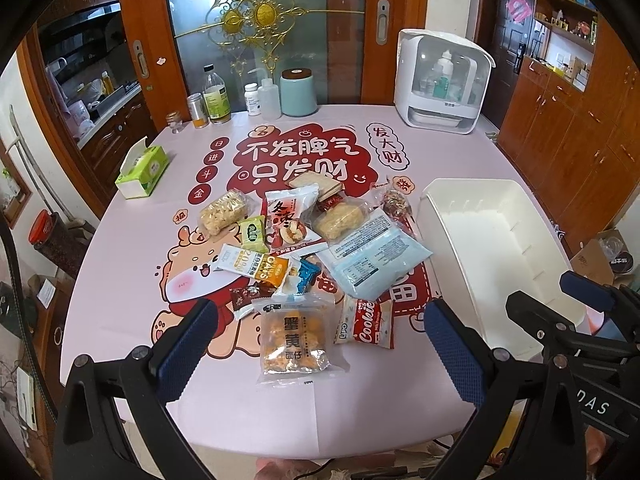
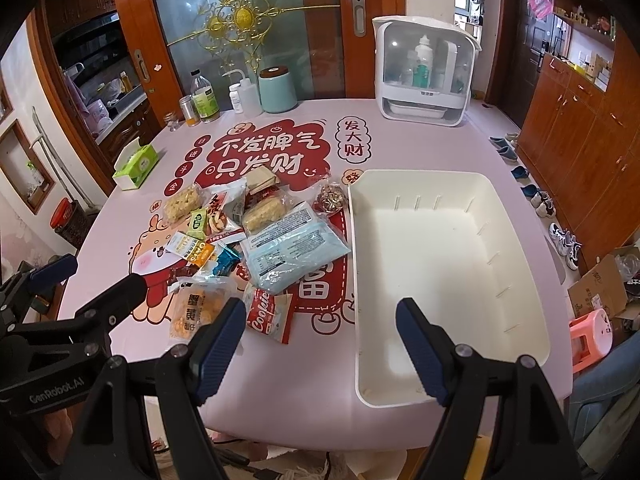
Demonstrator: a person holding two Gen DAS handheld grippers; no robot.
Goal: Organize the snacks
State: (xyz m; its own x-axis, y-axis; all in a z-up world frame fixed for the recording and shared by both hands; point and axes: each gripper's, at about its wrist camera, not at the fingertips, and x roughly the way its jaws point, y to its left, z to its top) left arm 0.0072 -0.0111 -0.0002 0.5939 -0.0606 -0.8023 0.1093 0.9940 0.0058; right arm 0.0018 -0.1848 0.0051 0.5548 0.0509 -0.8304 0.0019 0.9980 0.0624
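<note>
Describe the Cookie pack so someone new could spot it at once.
Start at the white bin on the pink table; the snack pile lies just left of it. At the pile's near edge, beside the clear egg-yolk pastry bag, sits the Cookie pack. It is the only red wrapper with white script lettering.

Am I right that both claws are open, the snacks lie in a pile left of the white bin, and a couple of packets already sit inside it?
Not quite: the white bin is empty, as the right wrist view shows. The rest holds: the left claw and right claw are open, and the snacks lie piled left of it.
</note>
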